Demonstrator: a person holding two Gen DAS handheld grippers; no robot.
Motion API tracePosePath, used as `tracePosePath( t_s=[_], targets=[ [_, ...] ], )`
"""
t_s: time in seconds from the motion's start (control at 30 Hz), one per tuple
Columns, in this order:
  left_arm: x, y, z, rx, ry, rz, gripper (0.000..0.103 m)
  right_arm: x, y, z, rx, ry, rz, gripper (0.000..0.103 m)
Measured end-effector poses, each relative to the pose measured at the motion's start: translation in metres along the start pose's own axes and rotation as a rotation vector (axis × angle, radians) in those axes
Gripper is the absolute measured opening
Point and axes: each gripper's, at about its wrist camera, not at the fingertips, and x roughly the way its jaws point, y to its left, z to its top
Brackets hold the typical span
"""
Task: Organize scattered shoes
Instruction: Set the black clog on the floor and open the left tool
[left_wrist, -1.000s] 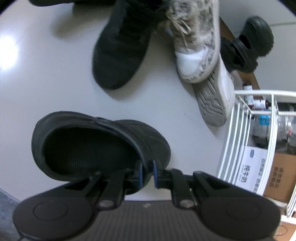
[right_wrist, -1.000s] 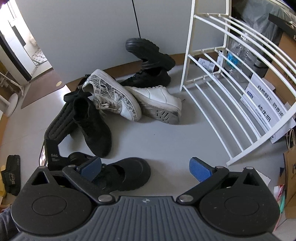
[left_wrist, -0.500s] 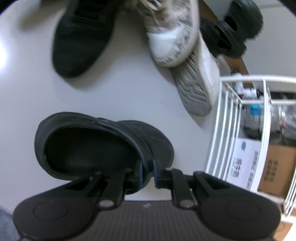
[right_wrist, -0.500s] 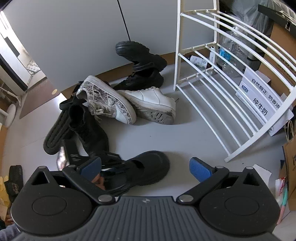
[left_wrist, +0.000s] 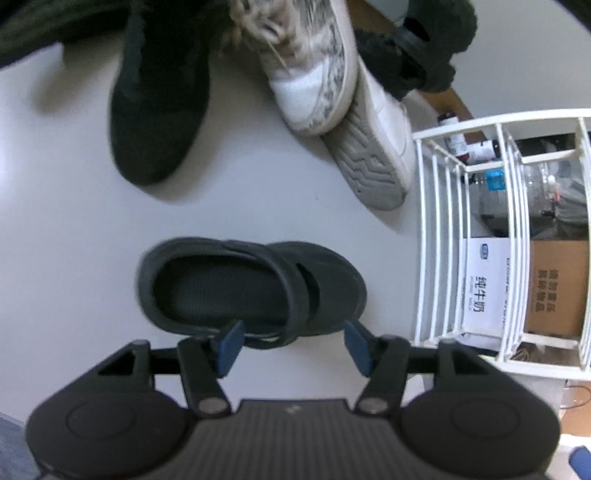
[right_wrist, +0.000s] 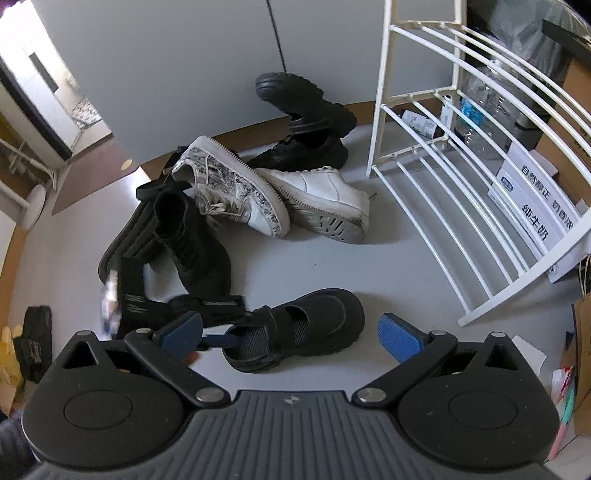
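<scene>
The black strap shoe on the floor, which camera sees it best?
The right wrist camera. There the black strap shoe shows whole from the side: chunky sole, rounded toe, strap, opening. The left wrist camera looks down into the shoe from above, sharp too, but its near edge hides behind the open left gripper.

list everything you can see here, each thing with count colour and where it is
strap shoe: 1, black, on the floor just ahead of both tools
ankle shoe: 1, black, left of centre, lying over an upturned black sole
patterned sneaker: 1, grey and white, middle of the pile
white sneaker: 1, white, tipped on its side, right of the patterned one
chunky shoes: 2, black, stacked by the wall
shoe rack: 1, white wire, right, shelves bare
boxes: several, white and brown, behind the rack
water bottle: 1, clear, behind the rack
left tool: 1, black with blue pads, open
right tool: 1, same, open
</scene>
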Motion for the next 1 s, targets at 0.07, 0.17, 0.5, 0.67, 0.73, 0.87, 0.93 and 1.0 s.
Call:
tracePosePath(
  t_s=[0.07, 0.17, 0.5, 0.67, 0.73, 0.87, 0.93, 1.0],
  targets=[
    [-0.016, 0.005, 0.002, -0.003, -0.014, -0.002, 0.066, 0.0, 0.006, -0.002, -0.023, 0.004, 0.003, 0.103],
    [-0.049, 0.012, 0.003, 0.009, -0.044, -0.001, 0.066, 0.0, 0.016, -0.005, -0.059, 0.011, 0.009, 0.103],
    [-0.183, 0.034, -0.007, 0.052, -0.174, 0.052, 0.07, -0.011, 0.038, -0.017, -0.12, 0.012, 0.018, 0.103],
    [-0.24, 0.045, -0.02, 0.075, -0.229, 0.091, 0.077, -0.018, 0.048, -0.024, -0.146, 0.011, 0.022, 0.103],
    [-0.261, 0.051, -0.024, 0.073, -0.246, 0.114, 0.077, -0.02, 0.052, -0.027, -0.156, 0.011, 0.024, 0.103],
    [-0.282, 0.06, -0.031, 0.097, -0.261, 0.141, 0.077, -0.025, 0.06, -0.032, -0.177, 0.01, 0.027, 0.103],
    [-0.289, 0.066, -0.034, 0.101, -0.259, 0.139, 0.077, -0.028, 0.064, -0.034, -0.188, 0.01, 0.029, 0.103],
    [-0.287, 0.071, -0.033, 0.108, -0.246, 0.141, 0.077, -0.03, 0.068, -0.036, -0.203, 0.007, 0.029, 0.103]
  ],
)
